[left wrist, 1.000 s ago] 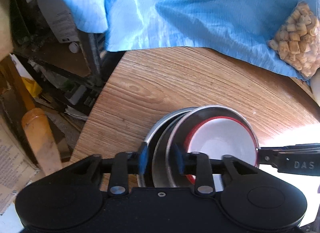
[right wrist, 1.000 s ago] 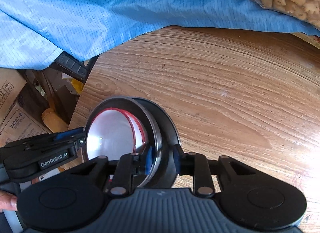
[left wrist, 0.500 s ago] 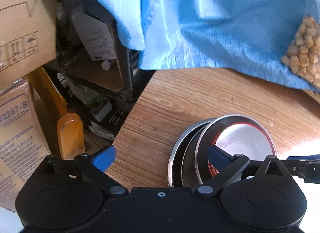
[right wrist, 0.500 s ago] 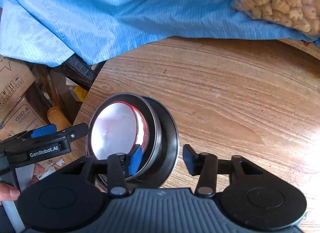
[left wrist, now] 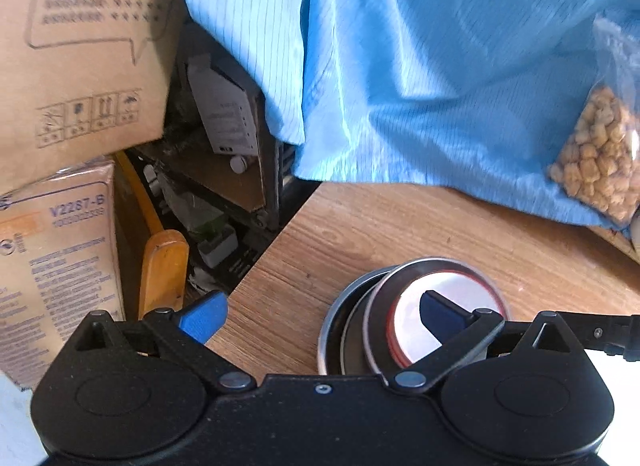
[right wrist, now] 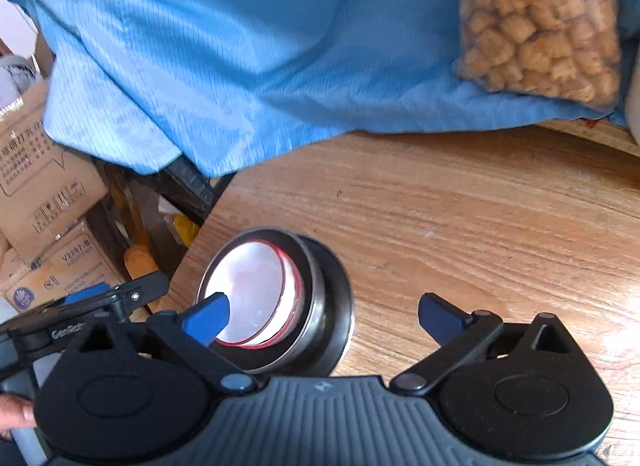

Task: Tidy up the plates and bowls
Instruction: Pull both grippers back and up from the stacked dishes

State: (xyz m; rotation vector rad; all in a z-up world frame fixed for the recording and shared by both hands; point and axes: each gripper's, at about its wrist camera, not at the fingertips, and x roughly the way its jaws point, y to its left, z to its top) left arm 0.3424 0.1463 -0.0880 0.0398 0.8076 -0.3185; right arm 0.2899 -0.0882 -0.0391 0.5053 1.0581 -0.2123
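Releasing nested stack (right wrist: 276, 298) near table (right wrist: 460, 225) corner — left gripper (left wrist: 320, 318) spread wide, right gripper (right wrist: 322, 318) opening, both empty; lift 2 grippers straight up, avoid clipping rims.

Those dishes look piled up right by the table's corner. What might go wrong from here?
1. The stack of metal bowls sits lopsided, the upper ones shifted off centre, so it may slide apart.
2. It stands near the table edge, above floor clutter; a nudge could tip it off.
3. The left gripper and right gripper hang wide open beside the rims, the right one's jaws still opening, and might clip the stack.
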